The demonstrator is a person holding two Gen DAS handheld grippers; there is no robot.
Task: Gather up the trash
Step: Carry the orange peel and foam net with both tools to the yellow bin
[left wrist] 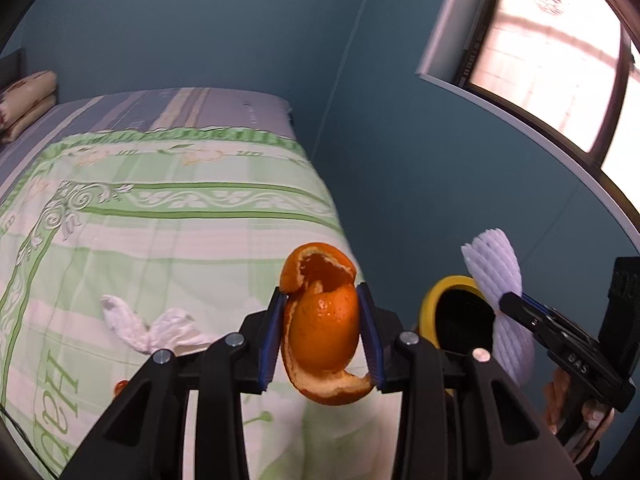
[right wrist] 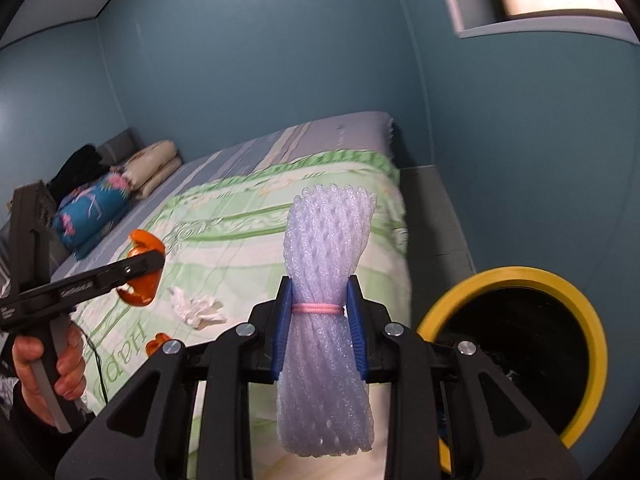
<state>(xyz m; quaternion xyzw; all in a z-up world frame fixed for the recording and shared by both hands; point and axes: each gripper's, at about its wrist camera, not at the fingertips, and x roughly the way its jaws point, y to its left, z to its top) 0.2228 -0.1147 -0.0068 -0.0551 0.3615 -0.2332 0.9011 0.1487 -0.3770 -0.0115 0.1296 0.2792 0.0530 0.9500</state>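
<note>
My left hand-held gripper (left wrist: pixel 323 330) clamps orange peel (left wrist: pixel 322 320); my right hand-held gripper (right wrist: pixel 319 330) clamps foam netting (right wrist: pixel 326 320); both held beside the yellow-rimmed bin (right wrist: pixel 588 320), probably for dropping.

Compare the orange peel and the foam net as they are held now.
The orange peel is a curled, glossy shell; the foam net is a pale, bunched bundle tied with a pink band. The peel sits in the left tongs, the net in the right tongs. Both are clamped above the bed.
</note>
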